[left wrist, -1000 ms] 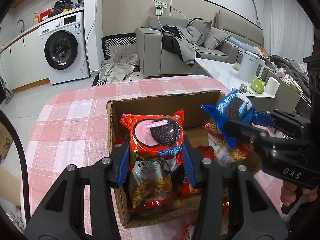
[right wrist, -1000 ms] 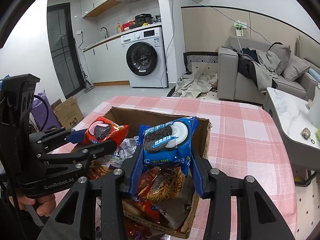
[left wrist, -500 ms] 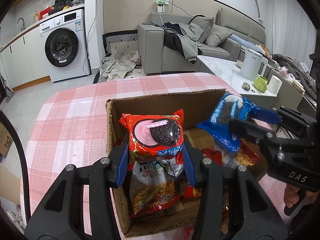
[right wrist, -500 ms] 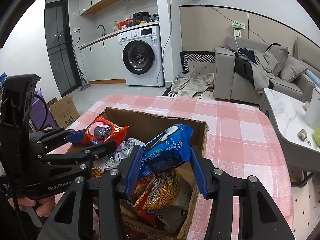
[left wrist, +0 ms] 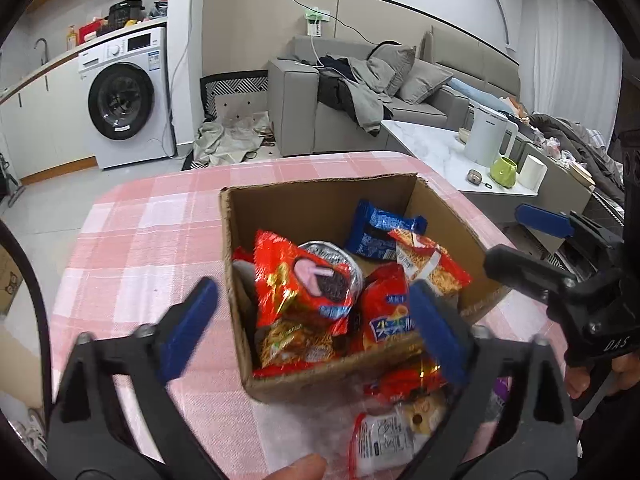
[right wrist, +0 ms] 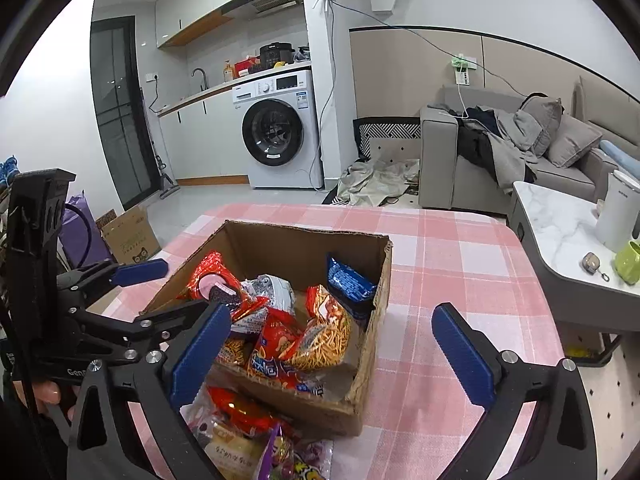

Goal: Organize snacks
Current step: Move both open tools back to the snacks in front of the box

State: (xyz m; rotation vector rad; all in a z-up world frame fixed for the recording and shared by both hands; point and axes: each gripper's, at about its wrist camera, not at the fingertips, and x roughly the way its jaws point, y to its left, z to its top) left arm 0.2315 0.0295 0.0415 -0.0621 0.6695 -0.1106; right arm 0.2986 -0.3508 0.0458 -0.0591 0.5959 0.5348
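Both grippers are held over the near edge of the cardboard box, which sits on the pink checked tablecloth at the centre of both views. The jaws of the left gripper have just been opening and are now spread wide, with nothing pressed between the blue pads; the red cookie packet is seen lying inside the box, at its left side, on top of other snacks. The jaws of the right gripper have likewise just been opening and are spread wide and empty; the blue cookie packet is found propped against the right wall of the box, in the far corner. Both packets appear to have been let go over the box so that they are gathered with the noodle-snack bags already inside.

More loose packets are left on the cloth just in front of the box, at the bottom of each frame. It is judged that the sorting is only partly done, and that these remaining packets are likely to be picked up next.
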